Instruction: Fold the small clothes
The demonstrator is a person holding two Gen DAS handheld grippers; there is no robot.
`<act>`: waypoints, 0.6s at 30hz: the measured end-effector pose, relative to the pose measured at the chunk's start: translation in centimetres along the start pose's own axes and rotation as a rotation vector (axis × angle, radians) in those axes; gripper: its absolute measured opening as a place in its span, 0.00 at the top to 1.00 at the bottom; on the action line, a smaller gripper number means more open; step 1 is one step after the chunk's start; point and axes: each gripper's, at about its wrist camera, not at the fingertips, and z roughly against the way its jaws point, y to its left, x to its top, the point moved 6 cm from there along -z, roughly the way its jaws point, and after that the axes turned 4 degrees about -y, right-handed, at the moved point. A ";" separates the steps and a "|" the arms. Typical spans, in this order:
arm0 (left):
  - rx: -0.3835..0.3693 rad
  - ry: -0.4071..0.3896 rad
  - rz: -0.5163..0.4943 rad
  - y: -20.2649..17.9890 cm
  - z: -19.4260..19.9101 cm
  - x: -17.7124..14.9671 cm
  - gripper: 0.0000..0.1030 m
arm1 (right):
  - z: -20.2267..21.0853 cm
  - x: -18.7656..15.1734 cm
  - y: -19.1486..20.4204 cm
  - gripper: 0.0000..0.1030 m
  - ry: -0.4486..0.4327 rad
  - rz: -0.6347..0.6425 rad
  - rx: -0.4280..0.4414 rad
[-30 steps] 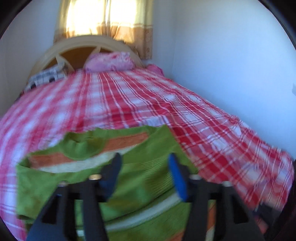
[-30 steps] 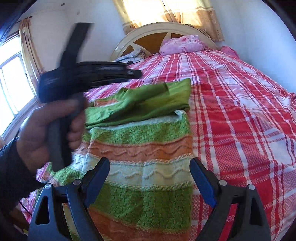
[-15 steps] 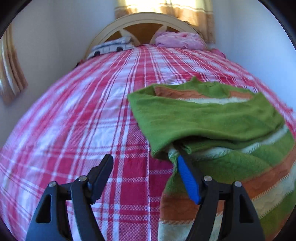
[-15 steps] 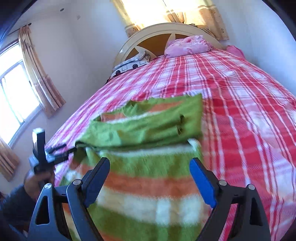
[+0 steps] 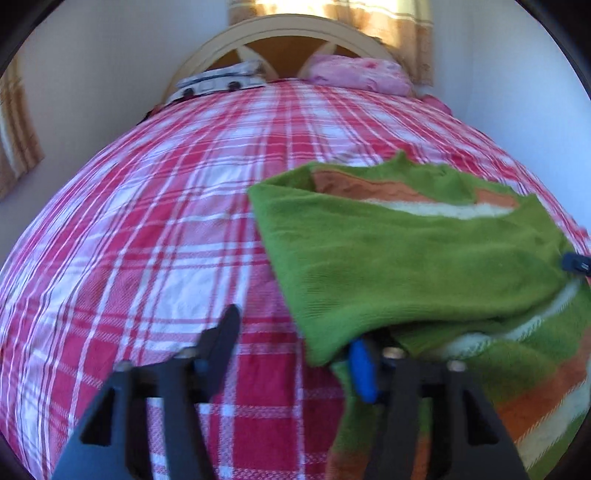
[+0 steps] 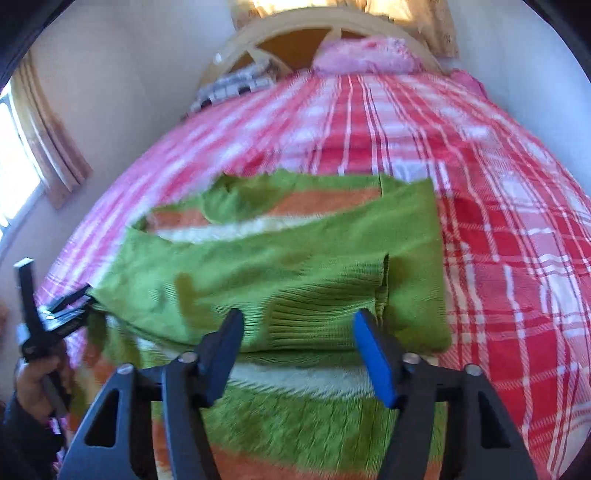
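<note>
Both grippers' jaws narrower than before, closing, left gripper (image 5: 295, 350) at fuzzy green, orange and cream striped knit sweater (image 5: 406, 266) corner, right gripper (image 6: 299, 350) over ribbed sleeve, pads not pressing, red plaid woven bedspread (image 5: 166, 221) lower left.

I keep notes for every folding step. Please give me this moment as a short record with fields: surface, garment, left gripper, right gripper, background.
surface: bed with red and white checked cover
garment: green sweater with orange and white stripes, partly folded
left gripper: closing at the sweater's left edge, one finger under the fold
right gripper: closing over the ribbed cuff
background: pink pillow by the headboard
</note>
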 end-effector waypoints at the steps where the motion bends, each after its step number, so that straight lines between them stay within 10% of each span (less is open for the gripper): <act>1: -0.004 0.001 -0.025 -0.4 0.0 0.0 0.66 | -0.7 -0.1 -0.1 0.51 0.018 0.010 -0.013; 5: 0.004 -0.013 -0.111 -1.4 0.3 0.6 0.80 | -1.2 0.2 -0.4 1.00 0.003 0.066 -0.067; 17: 0.187 -0.154 -0.470 -3.7 2.8 1.1 0.82 | 5.6 3.1 -2.9 0.99 -0.188 0.032 -0.065; 18: 0.186 -0.143 -0.473 -3.6 2.6 0.9 0.82 | 5.3 3.2 -3.3 0.83 -0.179 0.001 -0.045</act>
